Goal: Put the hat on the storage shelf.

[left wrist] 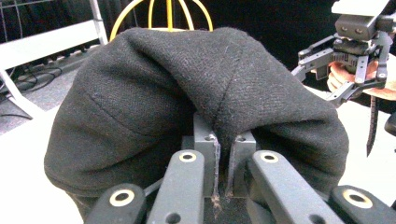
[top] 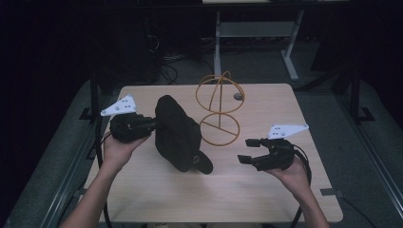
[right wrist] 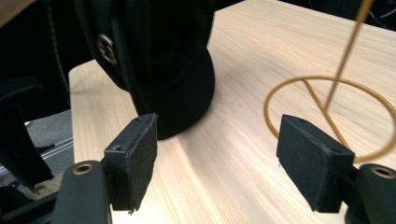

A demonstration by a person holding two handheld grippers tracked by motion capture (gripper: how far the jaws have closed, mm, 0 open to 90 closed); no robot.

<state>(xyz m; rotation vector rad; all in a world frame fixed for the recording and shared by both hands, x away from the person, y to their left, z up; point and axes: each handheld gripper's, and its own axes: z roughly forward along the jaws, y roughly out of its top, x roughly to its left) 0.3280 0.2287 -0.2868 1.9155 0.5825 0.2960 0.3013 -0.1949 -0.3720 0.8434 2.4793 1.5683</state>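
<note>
The left hand-held gripper [left wrist: 222, 154] has its jaws pinched tight on a fold of the black cap [top: 178, 133], which bulges right in front of them and rests on the worktop [top: 266, 190]. The right hand-held gripper [right wrist: 217, 158] stands near the cap's brim, jaws wide apart with nothing between them. The wire stand [top: 219, 111] sits just beside the cap's far side.

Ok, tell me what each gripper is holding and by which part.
The left gripper pinches a fold of the black cap's fabric at the crown. The right gripper holds nothing; its fingers stand apart.
</note>
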